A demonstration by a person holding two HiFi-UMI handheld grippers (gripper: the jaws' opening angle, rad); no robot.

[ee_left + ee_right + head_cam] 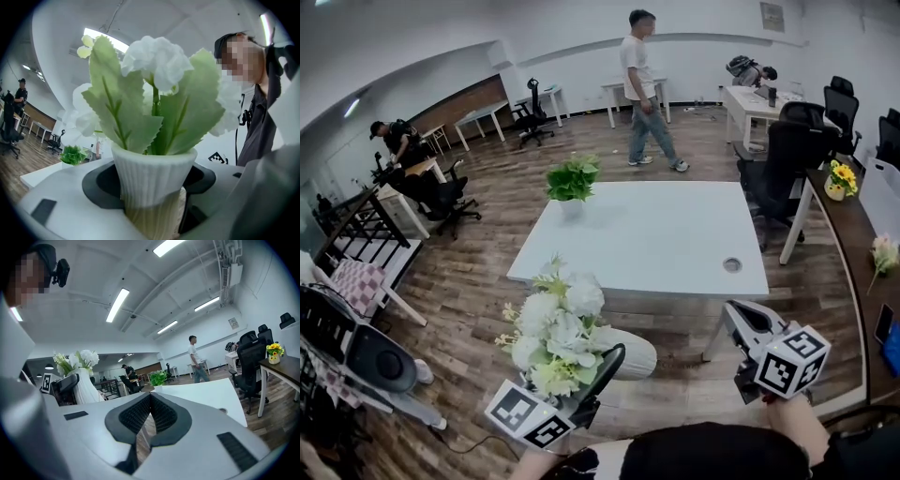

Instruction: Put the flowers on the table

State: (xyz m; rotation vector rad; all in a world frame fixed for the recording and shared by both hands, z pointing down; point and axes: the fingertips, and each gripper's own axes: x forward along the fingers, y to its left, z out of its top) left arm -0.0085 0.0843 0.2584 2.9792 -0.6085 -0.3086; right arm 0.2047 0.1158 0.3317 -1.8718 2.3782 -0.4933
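Note:
A white ribbed vase (pixel 153 180) holds white flowers (pixel 154 58) with pale green leaves. My left gripper (pixel 153 192) is shut on the vase just below its rim. In the head view the bouquet (pixel 553 328) and vase (pixel 630 354) lie tilted in the air in front of the white table (pixel 666 239), with the left gripper (pixel 598 370) around them. My right gripper (pixel 734 317) hovers near the table's front right corner, shut with nothing in it. The right gripper view shows its jaws (pixel 150 414) pressed together, and the held flowers (pixel 77 361) off to the left.
A green plant in a white pot (pixel 573 180) stands on the table's far left corner. A person (pixel 645 89) walks beyond the table. Black office chairs (pixel 787 155) and a wooden desk with yellow flowers (pixel 840 178) are at the right. A grey chair (pixel 380 366) is at the near left.

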